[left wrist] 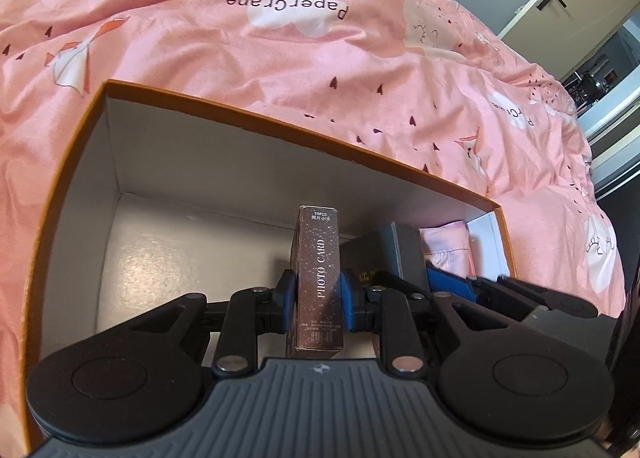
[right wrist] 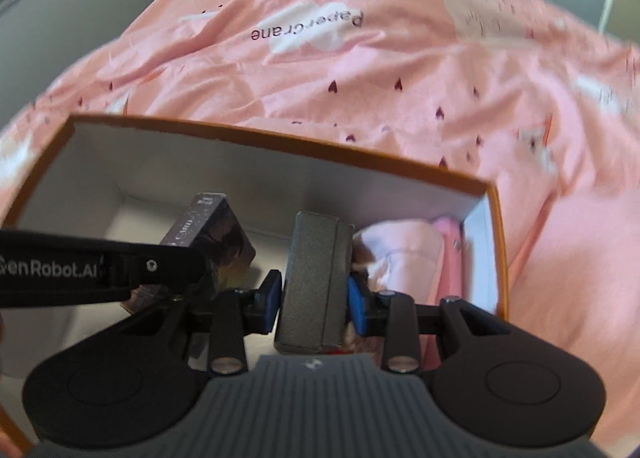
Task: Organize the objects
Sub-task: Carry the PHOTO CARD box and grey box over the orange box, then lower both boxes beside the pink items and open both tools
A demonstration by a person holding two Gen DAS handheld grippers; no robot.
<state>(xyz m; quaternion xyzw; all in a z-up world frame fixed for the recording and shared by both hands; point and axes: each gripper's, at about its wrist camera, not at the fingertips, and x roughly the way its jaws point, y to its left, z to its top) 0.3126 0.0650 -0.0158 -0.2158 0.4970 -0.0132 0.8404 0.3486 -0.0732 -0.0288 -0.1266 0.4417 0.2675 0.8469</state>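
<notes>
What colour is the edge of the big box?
Orange, with white walls inside. The box rim shows best in the left wrist view.

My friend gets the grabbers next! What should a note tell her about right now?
Left hand-held gripper: shut on the photo card box, held on end inside the orange box.
Right hand-held gripper: shut on the grey case, also inside the orange box.
Already inside: a pink bundle at the right end.
Done: both things carried into the box.
Left: probably set both down beside the pink bundle, then let go.
</notes>
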